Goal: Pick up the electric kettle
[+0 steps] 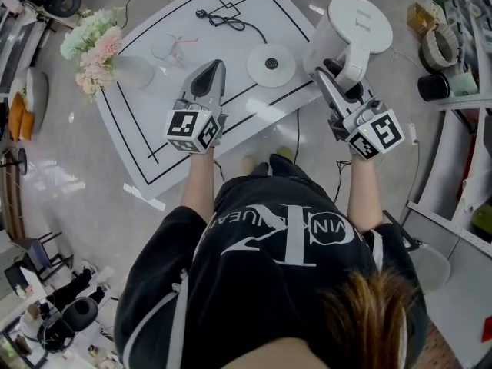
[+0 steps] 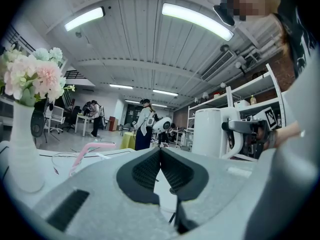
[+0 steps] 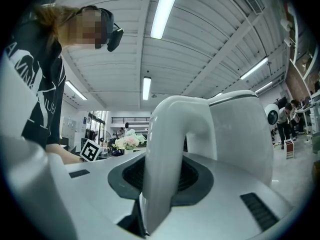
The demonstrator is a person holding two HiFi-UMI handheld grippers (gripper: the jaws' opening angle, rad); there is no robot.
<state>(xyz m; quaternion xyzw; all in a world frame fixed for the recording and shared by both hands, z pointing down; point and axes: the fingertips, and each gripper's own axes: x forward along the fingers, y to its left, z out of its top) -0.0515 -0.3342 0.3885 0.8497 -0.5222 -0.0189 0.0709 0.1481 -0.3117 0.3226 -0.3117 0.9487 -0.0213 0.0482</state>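
The white electric kettle [image 1: 350,29] is at the mat's right edge, off its round base [image 1: 270,65]. My right gripper [image 1: 338,77] is shut on the kettle's curved handle [image 1: 352,61]. In the right gripper view the handle [image 3: 167,149] runs up between the dark pads, with the kettle body [image 3: 240,134] just behind. Whether the kettle rests on the surface I cannot tell. My left gripper [image 1: 211,71] hovers over the mat left of the base, shut and empty; its jaws [image 2: 160,151] meet at the tips. From there the kettle [image 2: 210,131] shows at the right.
A white mat with black lines [image 1: 154,121] covers the floor. A vase of flowers [image 1: 96,48] and a glass with a pink straw [image 1: 173,48] stand at its left. The base's black cord [image 1: 223,20] lies at the far side. Shelves with cups [image 1: 453,44] line the right.
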